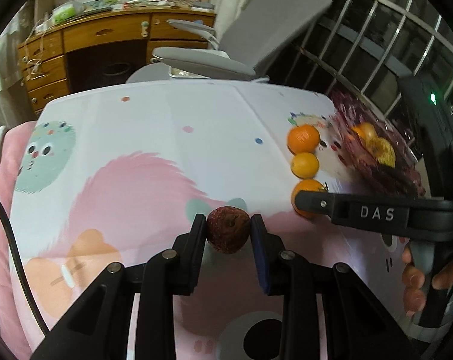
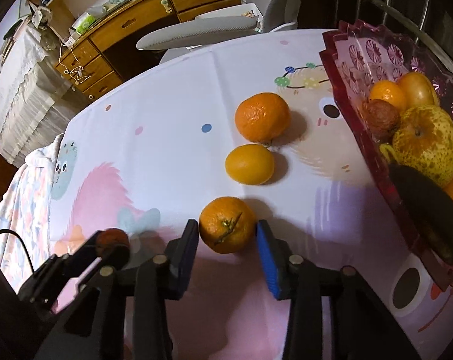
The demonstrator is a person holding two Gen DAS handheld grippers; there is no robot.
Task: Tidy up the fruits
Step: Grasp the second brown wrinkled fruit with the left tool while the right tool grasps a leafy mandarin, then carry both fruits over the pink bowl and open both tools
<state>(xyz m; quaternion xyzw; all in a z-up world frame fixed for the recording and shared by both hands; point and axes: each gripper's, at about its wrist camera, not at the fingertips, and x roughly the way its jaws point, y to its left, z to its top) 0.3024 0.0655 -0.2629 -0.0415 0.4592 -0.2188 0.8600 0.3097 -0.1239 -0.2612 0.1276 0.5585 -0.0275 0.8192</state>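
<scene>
Altogether three oranges line the tablecloth [image 2: 172, 96]; the nearest orange [image 2: 227, 225], stem towards the camera, sits between the right gripper [image 2: 227, 235]'s spread jaws. Meanwhile the left gripper [image 1: 228, 234] clamps one wrinkled red fruit [image 1: 228, 233] above the cloth.

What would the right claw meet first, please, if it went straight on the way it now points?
The orange with the stem, already sitting between the right claw's fingers. Beyond it lie the smooth yellow-orange fruit and another orange.
</scene>
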